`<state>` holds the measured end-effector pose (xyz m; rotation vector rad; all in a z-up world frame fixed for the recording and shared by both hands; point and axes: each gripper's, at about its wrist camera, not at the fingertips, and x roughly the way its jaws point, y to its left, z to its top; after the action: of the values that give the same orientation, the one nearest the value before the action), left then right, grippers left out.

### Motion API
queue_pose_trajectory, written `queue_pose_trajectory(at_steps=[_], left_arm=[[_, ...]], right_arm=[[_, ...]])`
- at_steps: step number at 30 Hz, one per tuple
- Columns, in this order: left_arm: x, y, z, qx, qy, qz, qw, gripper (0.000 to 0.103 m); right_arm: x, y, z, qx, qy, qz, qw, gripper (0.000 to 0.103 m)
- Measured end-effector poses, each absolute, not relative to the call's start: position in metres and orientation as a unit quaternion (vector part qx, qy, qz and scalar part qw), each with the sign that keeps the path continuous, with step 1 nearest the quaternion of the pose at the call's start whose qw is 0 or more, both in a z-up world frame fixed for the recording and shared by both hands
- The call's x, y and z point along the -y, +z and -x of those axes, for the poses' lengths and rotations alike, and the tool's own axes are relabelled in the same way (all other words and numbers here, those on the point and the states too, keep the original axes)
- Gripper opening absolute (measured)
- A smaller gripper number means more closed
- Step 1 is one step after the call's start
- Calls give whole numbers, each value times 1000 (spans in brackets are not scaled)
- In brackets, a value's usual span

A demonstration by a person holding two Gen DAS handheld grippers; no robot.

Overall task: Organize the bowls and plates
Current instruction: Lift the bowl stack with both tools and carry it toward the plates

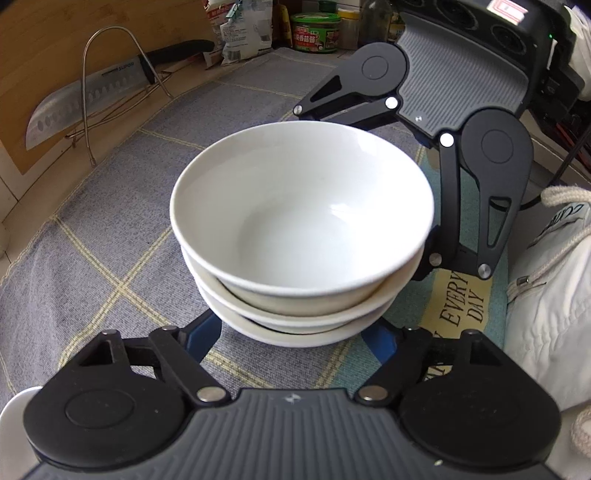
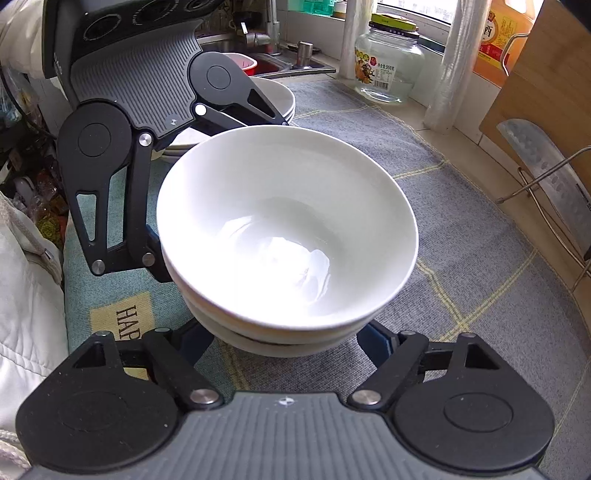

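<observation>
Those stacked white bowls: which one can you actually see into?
Only the top bowl. Its whole inside shows, empty; the two bowls nested beneath it show only as rims peeking out under it.

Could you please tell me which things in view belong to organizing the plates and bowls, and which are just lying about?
Job:
bowl stack
plates
left gripper
right gripper

Lying about:
knife
glass jar
green tub
oil bottle
</observation>
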<state>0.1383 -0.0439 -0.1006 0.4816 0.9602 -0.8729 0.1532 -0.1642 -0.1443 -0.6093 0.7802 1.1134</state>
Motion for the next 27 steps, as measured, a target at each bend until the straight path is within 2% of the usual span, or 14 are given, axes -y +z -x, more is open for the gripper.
queue_pose_trajectory(at_steps=[27], left_arm=[[45, -97, -130, -424, -403, -232, 777, 77]], right_arm=[[160, -142, -150, -368, 488, 278, 741, 85]])
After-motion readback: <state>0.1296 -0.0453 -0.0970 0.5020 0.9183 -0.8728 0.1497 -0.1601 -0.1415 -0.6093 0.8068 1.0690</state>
